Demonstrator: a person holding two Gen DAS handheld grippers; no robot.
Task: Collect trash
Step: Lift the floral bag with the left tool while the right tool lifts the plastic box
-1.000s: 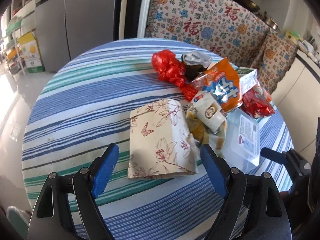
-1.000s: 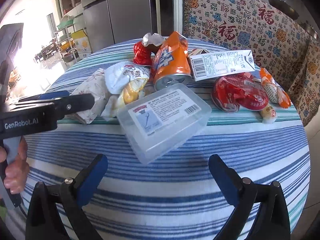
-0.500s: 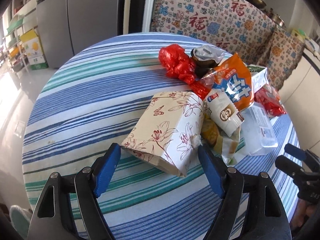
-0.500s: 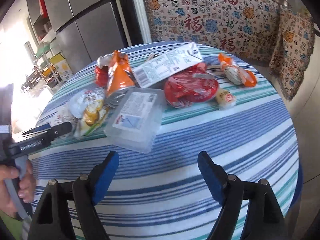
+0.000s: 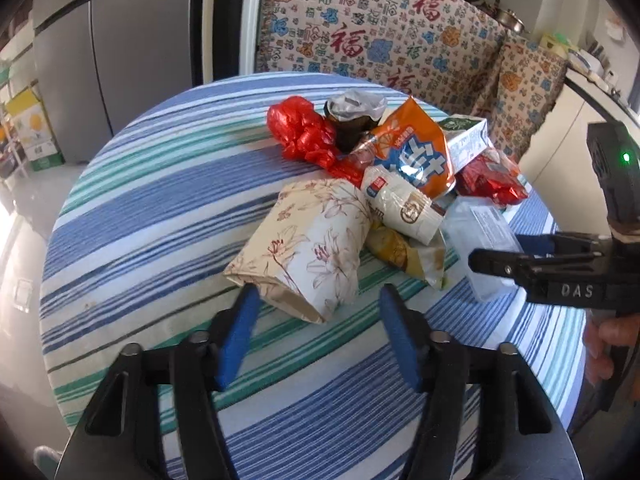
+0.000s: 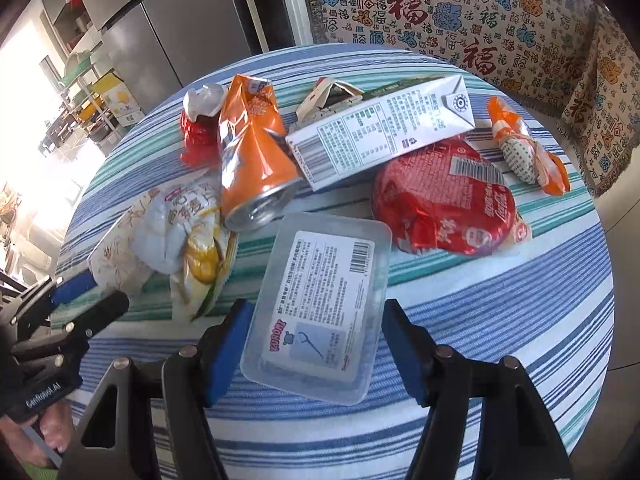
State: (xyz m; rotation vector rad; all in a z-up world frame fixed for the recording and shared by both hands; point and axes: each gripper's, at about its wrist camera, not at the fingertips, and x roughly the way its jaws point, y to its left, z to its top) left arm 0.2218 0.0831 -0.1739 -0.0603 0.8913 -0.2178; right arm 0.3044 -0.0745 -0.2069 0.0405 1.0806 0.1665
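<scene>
- The left tool point(image 5: 316, 332) hangs over the near edge of the round striped bench point(image 5: 160, 208), its jaws opening; the lower end of the floral paper bag point(image 5: 304, 248) sits at the mouth of the gap, and the blue pads do not press on it.
- The floral paper bag lies tilted, its open bottom end toward 6 o'clock in the left wrist view, its upper end leaning against the trash pile at 1 o'clock.
- Just beside the bag at 2 o'clock lie a white crumpled wrapper point(image 5: 404, 208) and an orange snack bag point(image 5: 416, 152); a red plastic bag point(image 5: 304, 132) lies at 12 o'clock.
- The right tool point(image 6: 316, 340) straddles the near end of the clear plastic box point(image 6: 320, 304), its jaws closing with the box between them; I cannot tell whether the pads touch its sides yet.
- In the right wrist view, a white carton point(image 6: 384, 136) lies at 12 o'clock from the box, a red foil pack point(image 6: 444, 196) at 1 o'clock, an orange-and-white wrapper point(image 6: 524, 148) farther at 2 o'clock.
- A hand point(image 5: 604, 344) holds the right tool's handle at 3 o'clock in the left wrist view.
</scene>
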